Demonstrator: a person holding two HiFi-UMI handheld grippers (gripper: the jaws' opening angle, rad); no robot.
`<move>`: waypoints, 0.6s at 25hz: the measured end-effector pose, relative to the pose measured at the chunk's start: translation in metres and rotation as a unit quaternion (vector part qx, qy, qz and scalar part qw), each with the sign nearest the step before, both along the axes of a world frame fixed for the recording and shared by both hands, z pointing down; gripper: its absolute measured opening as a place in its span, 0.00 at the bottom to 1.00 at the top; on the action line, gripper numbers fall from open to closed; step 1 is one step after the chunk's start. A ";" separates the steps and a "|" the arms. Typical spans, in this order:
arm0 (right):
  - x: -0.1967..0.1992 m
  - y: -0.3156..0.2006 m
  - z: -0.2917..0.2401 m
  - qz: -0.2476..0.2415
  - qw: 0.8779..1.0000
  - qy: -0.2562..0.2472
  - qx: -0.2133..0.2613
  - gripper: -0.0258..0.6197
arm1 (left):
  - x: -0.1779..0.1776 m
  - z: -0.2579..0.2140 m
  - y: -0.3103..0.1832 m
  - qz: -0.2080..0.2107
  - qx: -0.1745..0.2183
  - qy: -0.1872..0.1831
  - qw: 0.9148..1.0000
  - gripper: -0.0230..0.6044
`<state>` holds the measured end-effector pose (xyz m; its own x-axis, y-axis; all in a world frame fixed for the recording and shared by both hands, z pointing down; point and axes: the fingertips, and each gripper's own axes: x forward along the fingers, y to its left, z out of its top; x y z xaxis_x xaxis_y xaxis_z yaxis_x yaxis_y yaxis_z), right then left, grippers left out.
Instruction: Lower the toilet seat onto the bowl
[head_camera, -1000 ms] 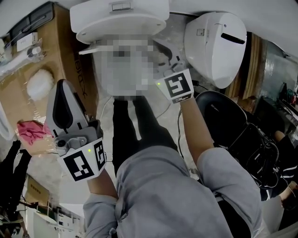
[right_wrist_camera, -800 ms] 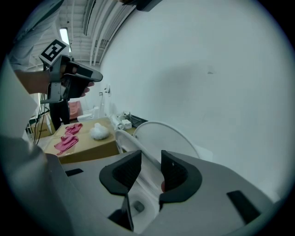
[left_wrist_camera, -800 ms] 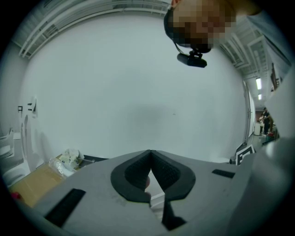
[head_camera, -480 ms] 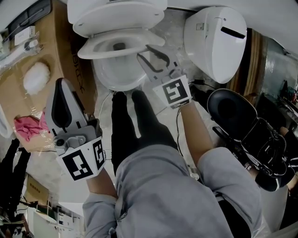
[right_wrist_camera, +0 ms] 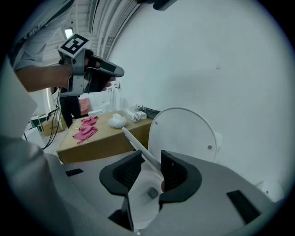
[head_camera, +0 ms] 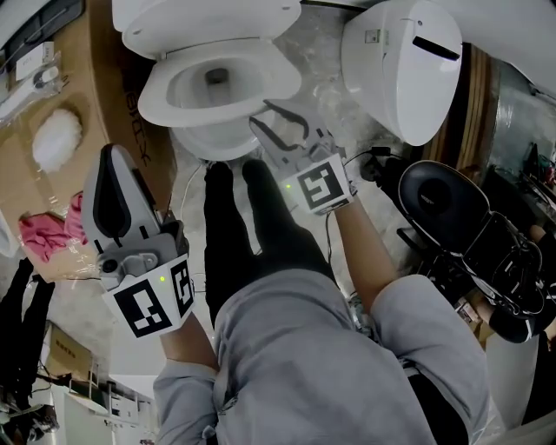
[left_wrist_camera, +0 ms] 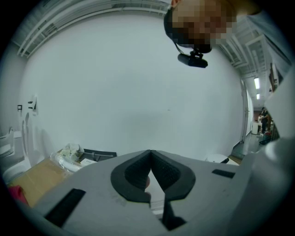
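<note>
Toilet seat (head_camera: 280,83), a stiff, slick, hinged ring, tilts low over the bowl (head_camera: 204,141). My spread right gripper (right_wrist_camera: 151,159) straddles its front rim, the best hold. My left gripper (left_wrist_camera: 150,153) is pressed together, empty.

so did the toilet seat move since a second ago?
Yes: the seat has swung down toward the bowl, away from the upright lid.

The glossy ceramic toilet bowl (head_camera: 208,141), its oval plastic seat ring (head_camera: 156,97) and the raised lid (head_camera: 208,22) are plain white. The left gripper (head_camera: 113,152) and the right gripper (head_camera: 261,113) are grey with black ribbed pads, and each carries black-and-white square markers. The flat cardboard box (head_camera: 117,87) is brown, the crumpled cloth (head_camera: 43,236) pink. The stone floor (head_camera: 326,52) is mottled grey.
</note>
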<state>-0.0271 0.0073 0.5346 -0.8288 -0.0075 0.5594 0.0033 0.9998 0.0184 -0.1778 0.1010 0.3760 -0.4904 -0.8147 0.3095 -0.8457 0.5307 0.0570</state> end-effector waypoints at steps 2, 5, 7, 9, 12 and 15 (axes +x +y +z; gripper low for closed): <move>0.007 0.008 0.005 -0.006 1.000 0.006 -0.004 0.23 | 0.003 0.003 0.001 0.000 -0.001 0.001 1.000 0.04; 0.017 0.019 0.012 -0.014 1.000 0.014 -0.014 0.23 | 0.006 0.006 0.002 -0.001 -0.003 0.002 1.000 0.04; 0.023 0.025 0.016 -0.018 0.999 0.019 -0.020 0.22 | 0.009 0.009 0.002 -0.002 -0.004 0.003 1.000 0.04; 0.028 0.031 0.020 -0.021 0.999 0.020 -0.023 0.22 | 0.011 0.011 0.003 -0.002 -0.005 0.005 1.000 0.04; 0.034 0.037 0.026 -0.026 0.999 0.020 -0.029 0.22 | 0.015 0.017 0.005 -0.003 -0.007 0.006 1.000 0.04; 0.039 0.044 0.032 -0.033 0.999 0.022 -0.035 0.22 | 0.019 0.021 0.006 -0.004 -0.009 0.008 1.000 0.04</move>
